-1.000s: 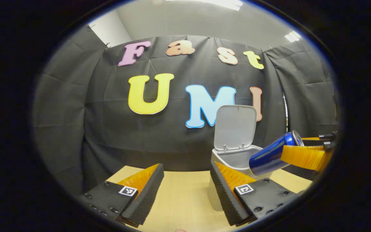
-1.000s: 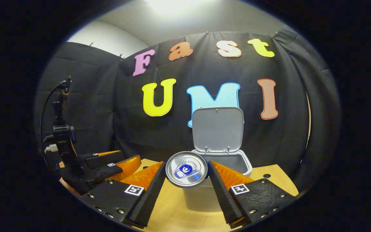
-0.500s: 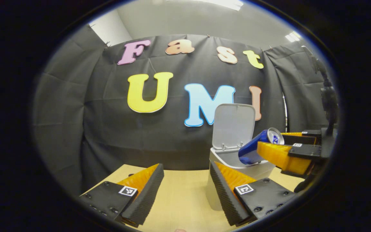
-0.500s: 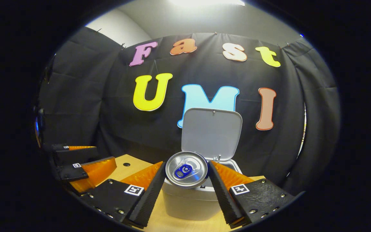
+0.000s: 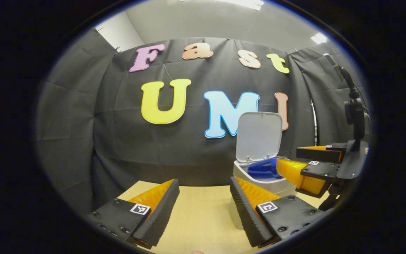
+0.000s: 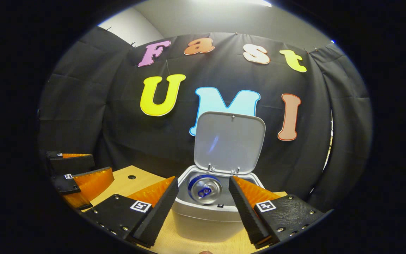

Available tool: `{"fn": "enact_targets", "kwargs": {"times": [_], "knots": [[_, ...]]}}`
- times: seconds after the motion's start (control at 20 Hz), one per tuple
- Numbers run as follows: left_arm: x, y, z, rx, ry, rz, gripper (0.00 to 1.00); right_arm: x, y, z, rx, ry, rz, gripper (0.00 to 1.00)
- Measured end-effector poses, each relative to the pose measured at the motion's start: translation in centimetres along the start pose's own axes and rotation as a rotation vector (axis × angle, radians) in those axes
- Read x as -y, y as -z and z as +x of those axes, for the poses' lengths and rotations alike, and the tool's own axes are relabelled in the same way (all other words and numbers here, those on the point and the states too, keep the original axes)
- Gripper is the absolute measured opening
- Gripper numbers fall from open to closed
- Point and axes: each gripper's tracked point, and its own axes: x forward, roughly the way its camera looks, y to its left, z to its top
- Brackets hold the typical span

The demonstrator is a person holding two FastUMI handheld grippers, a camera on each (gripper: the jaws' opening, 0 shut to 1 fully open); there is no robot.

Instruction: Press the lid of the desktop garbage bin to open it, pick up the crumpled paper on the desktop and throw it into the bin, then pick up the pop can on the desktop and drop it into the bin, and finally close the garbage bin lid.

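Observation:
The grey desktop bin point(image 6: 206, 215) stands with its lid point(image 6: 228, 141) tipped up against the wall. The blue pop can point(image 6: 204, 188) is inside the bin's opening, top end facing me, slightly blurred. My right gripper point(image 6: 203, 179) hovers just above the bin's near rim, open, its fingers either side of the opening and apart from the can. In the left gripper view the can point(image 5: 264, 165) shows as a blue shape in the bin point(image 5: 256, 178) under the lid point(image 5: 259, 135), with the right gripper point(image 5: 288, 157) beside it. My left gripper point(image 5: 204, 195) is open over the table and holds nothing.
The bin rests on a light wooden table point(image 5: 196, 215) close to the black cloth wall. In the right gripper view the left gripper point(image 6: 102, 165) sits low at the left, near a small round hole point(image 6: 131, 176) in the tabletop.
The right gripper moved forward over the bin and opened; the can left its fingers and dropped into the bin. The left gripper stayed put.

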Motion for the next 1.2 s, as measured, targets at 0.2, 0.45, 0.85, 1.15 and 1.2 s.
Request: {"fn": "enact_targets", "kwargs": {"times": [0.2,0.45,0.85,1.15,1.2], "knots": [[0.1,0.1,0.2,-0.002,0.006,-0.007,0.96,0.7,-0.4,-0.2,0.008,0.02,0.019,0.92],[0.1,-0.3,0.5,0.006,0.017,-0.007,0.96,2.0,-1.8,0.0,0.015,0.057,0.026,0.93],[-0.7,-1.2,1.2,0.03,0.072,0.03,0.95,4.4,-6.3,3.1,0.03,0.15,0.048,0.94],[-0.8,-1.0,1.6,0.029,0.135,0.031,0.96,6.2,-9.9,6.3,0.057,0.209,0.046,0.94],[-0.9,-1.1,1.5,0.031,0.132,0.028,0.94,6.4,-10.5,6.7,0.069,0.211,0.035,0.94]]}}
